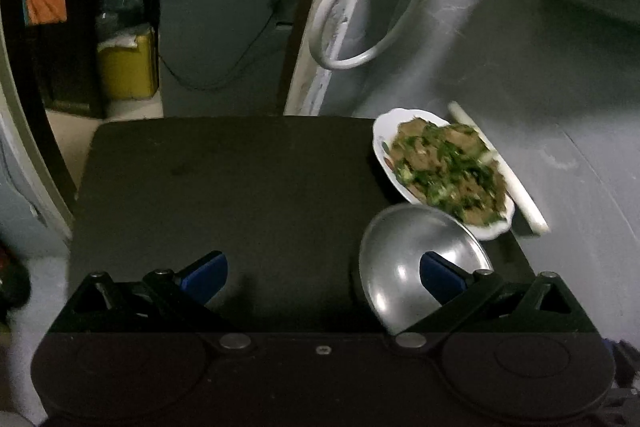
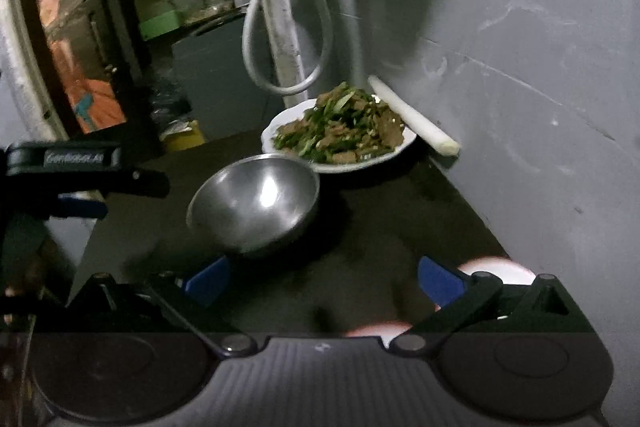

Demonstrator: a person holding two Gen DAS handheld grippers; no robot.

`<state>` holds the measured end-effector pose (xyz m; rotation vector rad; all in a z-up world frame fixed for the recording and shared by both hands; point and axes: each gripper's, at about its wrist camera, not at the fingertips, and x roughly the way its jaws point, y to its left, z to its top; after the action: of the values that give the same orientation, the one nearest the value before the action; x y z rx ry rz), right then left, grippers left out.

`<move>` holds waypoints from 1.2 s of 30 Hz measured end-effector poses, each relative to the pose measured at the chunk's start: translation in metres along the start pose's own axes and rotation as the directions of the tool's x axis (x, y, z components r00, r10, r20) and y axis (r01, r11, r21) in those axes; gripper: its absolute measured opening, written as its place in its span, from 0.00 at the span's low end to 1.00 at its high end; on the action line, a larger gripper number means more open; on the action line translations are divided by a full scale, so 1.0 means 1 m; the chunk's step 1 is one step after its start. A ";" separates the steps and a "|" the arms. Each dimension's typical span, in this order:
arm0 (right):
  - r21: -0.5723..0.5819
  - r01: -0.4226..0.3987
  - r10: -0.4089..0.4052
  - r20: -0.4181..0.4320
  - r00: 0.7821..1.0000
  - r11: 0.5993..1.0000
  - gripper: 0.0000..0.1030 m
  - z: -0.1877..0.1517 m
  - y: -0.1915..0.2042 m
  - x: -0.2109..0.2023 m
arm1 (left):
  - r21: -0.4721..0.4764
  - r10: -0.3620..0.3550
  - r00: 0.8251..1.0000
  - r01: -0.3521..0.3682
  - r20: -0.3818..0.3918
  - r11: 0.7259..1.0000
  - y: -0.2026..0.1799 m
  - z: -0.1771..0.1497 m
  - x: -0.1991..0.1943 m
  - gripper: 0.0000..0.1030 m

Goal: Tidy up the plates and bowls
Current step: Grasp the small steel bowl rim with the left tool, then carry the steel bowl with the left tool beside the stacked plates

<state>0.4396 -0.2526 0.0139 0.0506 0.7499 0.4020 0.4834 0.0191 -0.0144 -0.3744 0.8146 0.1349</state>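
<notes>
Dark tabletop [image 1: 224,179]: empty steel bowl [image 2: 256,203], heaped plate [image 2: 340,159]

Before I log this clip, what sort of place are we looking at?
Probably a cramped home kitchen or storage corner. A white plate of stir-fried meat and greens and an empty steel bowl share a dark tabletop against a scuffed grey wall, with a yellow container on the floor behind.

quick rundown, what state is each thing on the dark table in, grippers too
Shiny round steel bowl: empty, tilted, rim lying against the plate.
White scalloped plate: full of stir-fried greens and meat, flat on the dark table.
White stalk: lying along the wall.
Left gripper: open, holding nothing.
Right gripper: open, holding nothing.
</notes>
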 end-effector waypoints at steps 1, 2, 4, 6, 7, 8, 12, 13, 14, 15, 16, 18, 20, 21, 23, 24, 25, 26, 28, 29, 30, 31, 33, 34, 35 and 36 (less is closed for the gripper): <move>0.011 0.001 -0.001 -0.006 1.000 1.000 1.00 0.006 -0.001 0.013 | -0.014 -0.010 1.000 0.009 -0.008 1.000 0.001 0.003 0.007 0.99; 0.016 0.002 -0.002 -0.010 1.000 1.000 1.00 0.010 -0.002 0.022 | -0.027 -0.020 1.000 0.020 -0.015 0.999 0.002 0.005 0.014 0.99; 0.011 0.014 -0.014 -0.022 1.000 1.000 1.00 0.017 -0.002 0.040 | -0.037 -0.039 0.999 0.037 -0.030 0.999 0.003 0.009 0.025 0.99; 0.005 0.018 -0.017 -0.022 1.000 1.000 0.97 0.023 -0.002 0.053 | -0.042 -0.057 0.997 0.055 -0.048 0.998 0.003 0.009 0.034 0.93; 0.008 0.020 -0.019 -0.031 0.999 1.000 0.95 0.025 -0.002 0.059 | -0.046 -0.070 0.996 0.068 -0.054 0.997 0.004 0.008 0.037 0.89; 0.012 0.022 -0.021 -0.042 0.999 1.000 0.91 0.027 -0.001 0.065 | -0.051 -0.084 0.994 0.080 -0.064 0.995 0.005 0.008 0.039 0.87; 0.004 0.028 -0.028 -0.061 0.998 1.000 0.81 0.031 0.005 0.078 | -0.067 -0.114 0.990 0.109 -0.079 0.992 0.005 0.003 0.045 0.70; 0.004 0.026 -0.026 -0.067 0.997 1.000 0.80 0.031 0.006 0.080 | -0.069 -0.116 0.990 0.111 -0.084 0.991 0.005 0.002 0.046 0.60; 0.009 0.018 -0.017 -0.076 0.997 1.000 0.76 0.031 0.007 0.084 | -0.067 -0.115 0.989 0.109 -0.092 0.992 0.004 0.001 0.047 0.54; 0.016 0.011 -0.010 -0.083 0.996 1.000 0.72 0.031 0.007 0.086 | -0.062 -0.110 0.988 0.104 -0.107 0.993 0.003 0.000 0.050 0.39; 0.025 0.005 -0.003 -0.091 0.996 1.000 0.69 0.031 0.007 0.088 | -0.053 -0.102 0.987 0.096 -0.122 0.994 0.001 -0.002 0.052 0.30; 0.041 -0.003 0.007 -0.108 0.994 0.999 0.55 0.030 0.008 0.092 | -0.047 -0.110 0.986 0.105 -0.123 0.993 -0.001 -0.005 0.053 0.26; 0.054 -0.004 0.010 -0.113 0.994 0.999 0.47 0.028 0.009 0.093 | -0.043 -0.127 0.986 0.123 -0.111 0.991 -0.003 -0.007 0.050 0.16; 0.062 -0.007 0.014 -0.114 0.993 0.998 0.40 0.028 0.010 0.093 | -0.036 -0.130 0.985 0.127 -0.110 0.991 -0.004 -0.008 0.049 0.13; 0.068 -0.012 0.020 -0.122 0.992 0.998 0.28 0.026 0.011 0.095 | -0.009 -0.109 0.988 0.108 -0.108 0.994 -0.009 -0.009 0.046 0.12; 0.071 -0.017 0.025 -0.123 0.992 0.997 0.25 0.025 0.012 0.094 | 0.000 -0.105 0.989 0.106 -0.107 0.994 -0.010 -0.011 0.042 0.12; 0.079 -0.020 0.030 -0.121 0.992 0.997 0.24 0.024 0.012 0.093 | 0.000 -0.109 0.989 0.110 -0.100 0.994 -0.010 -0.012 0.037 0.12; 0.085 -0.018 0.028 -0.122 0.992 0.996 0.23 0.023 0.012 0.092 | -0.001 -0.112 0.989 0.113 -0.092 0.994 -0.011 -0.013 0.032 0.12; 0.097 -0.017 0.029 -0.125 0.992 0.995 0.22 0.019 0.012 0.085 | 0.005 -0.119 0.990 0.120 -0.076 0.993 -0.015 -0.015 0.017 0.11; 0.099 -0.020 0.032 -0.121 0.992 0.995 0.22 0.017 0.012 0.079 | 0.010 -0.120 0.991 0.121 -0.065 0.993 -0.018 -0.016 0.007 0.11; 0.099 -0.022 0.034 -0.116 0.993 0.995 0.22 0.016 0.012 0.073 | 0.018 -0.122 0.991 0.123 -0.059 0.992 -0.021 -0.017 -0.001 0.11; 0.100 -0.025 0.036 -0.108 0.993 0.995 0.22 0.014 0.013 0.065 | 0.027 -0.126 0.991 0.128 -0.052 0.991 -0.024 -0.019 -0.012 0.11; 0.110 -0.036 0.047 -0.091 0.995 0.993 0.22 0.012 0.012 0.046 | 0.036 -0.138 0.990 0.139 -0.041 0.990 -0.031 -0.024 -0.034 0.12; 0.113 -0.042 0.051 -0.081 0.995 0.993 0.22 0.011 0.011 0.035 | 0.036 -0.142 0.989 0.143 -0.037 0.989 -0.035 -0.028 -0.045 0.12; 0.116 -0.047 0.056 -0.073 0.996 0.992 0.22 0.010 0.011 0.024 | 0.034 -0.147 0.989 0.148 -0.033 0.988 -0.038 -0.032 -0.056 0.12; 0.116 -0.054 0.061 -0.064 0.996 0.992 0.22 0.009 0.010 0.012 | 0.033 -0.151 0.988 0.152 -0.030 0.988 -0.042 -0.037 -0.067 0.12</move>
<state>0.4505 -0.2383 0.0141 0.1675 0.8395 0.4169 0.4234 -0.0317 0.0235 -0.4045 0.8117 -0.0265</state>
